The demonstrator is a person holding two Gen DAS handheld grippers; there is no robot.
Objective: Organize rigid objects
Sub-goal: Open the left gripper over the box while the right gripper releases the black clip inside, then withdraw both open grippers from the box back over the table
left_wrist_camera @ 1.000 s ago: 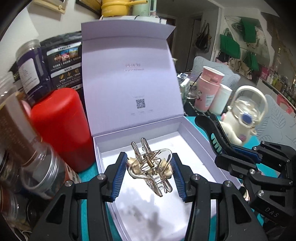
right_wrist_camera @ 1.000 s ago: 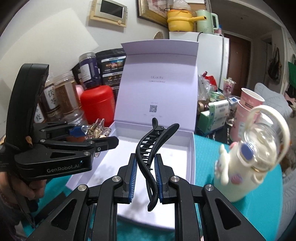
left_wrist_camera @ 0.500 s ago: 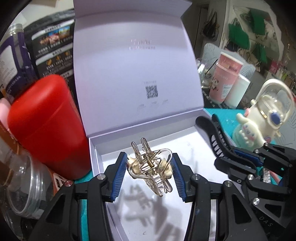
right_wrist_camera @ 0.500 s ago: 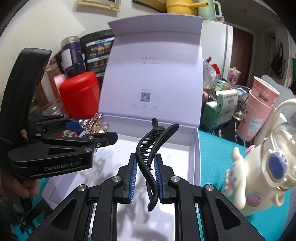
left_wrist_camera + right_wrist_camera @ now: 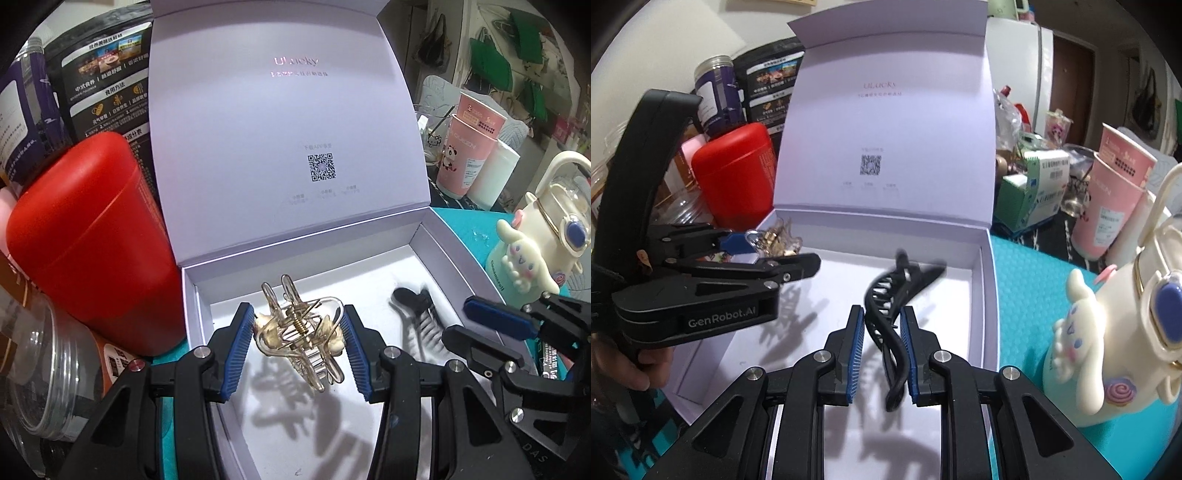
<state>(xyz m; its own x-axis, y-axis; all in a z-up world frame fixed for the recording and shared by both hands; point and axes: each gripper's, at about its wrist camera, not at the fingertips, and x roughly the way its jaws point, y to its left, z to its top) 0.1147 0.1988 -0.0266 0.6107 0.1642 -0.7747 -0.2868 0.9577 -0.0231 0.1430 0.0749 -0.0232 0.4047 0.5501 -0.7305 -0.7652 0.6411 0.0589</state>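
Note:
An open white gift box (image 5: 192, 295) with its lid (image 5: 280, 129) standing upright sits on the teal mat. My left gripper (image 5: 297, 317) hangs over the box's near left part, shut on a gold and clear hair claw (image 5: 295, 332). To its right, my right gripper (image 5: 882, 312) is over the box with its jaws opening. A black hair clip (image 5: 886, 295) stands loose between its blue pads, tilted forward and blurred at the top. The left wrist view shows the black clip (image 5: 417, 314) low inside the box, just ahead of the right gripper (image 5: 458, 319).
A red canister (image 5: 92, 236) and clear jars (image 5: 44, 369) crowd the box's left side. Pink cups (image 5: 469, 147) and a cream character bottle (image 5: 535, 240) stand to its right on the teal mat (image 5: 1027, 295). A person's hand (image 5: 628, 369) holds the left gripper.
Both grippers have come down and closer over the box. The right pads have parted, and the black clip has tipped forward between them. The left grip on the gold claw is unchanged.

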